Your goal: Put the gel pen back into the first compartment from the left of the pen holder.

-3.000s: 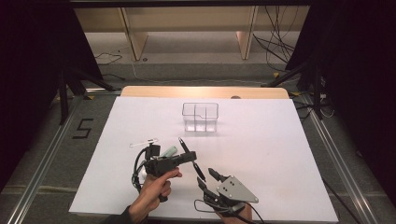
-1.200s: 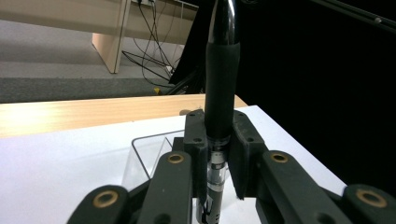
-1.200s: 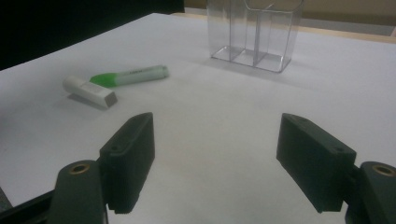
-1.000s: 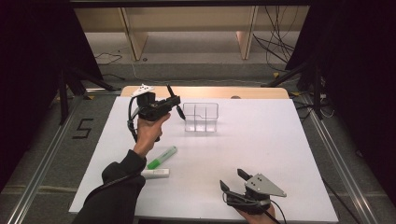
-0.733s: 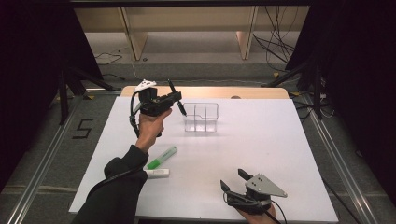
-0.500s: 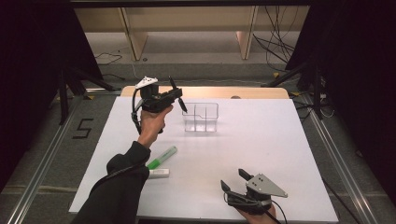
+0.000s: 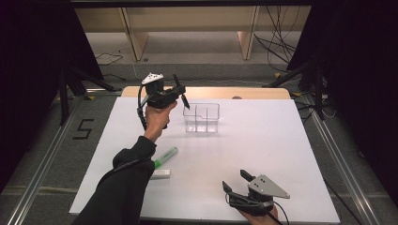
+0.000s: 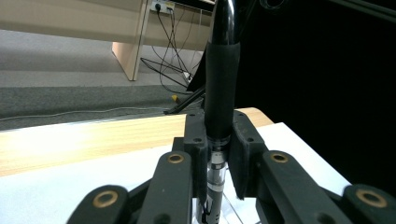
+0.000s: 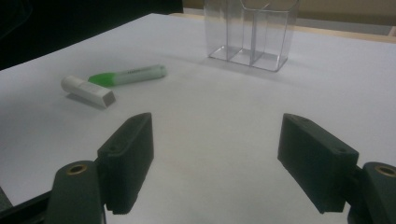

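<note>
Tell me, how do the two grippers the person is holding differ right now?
The left gripper is shut on a black pen, while the right gripper is open and holds nothing. The left gripper is raised at the far side, beside the clear organizer; the right gripper sits low at the near edge of the white table. Both have two black jaws and are hand-held.
</note>
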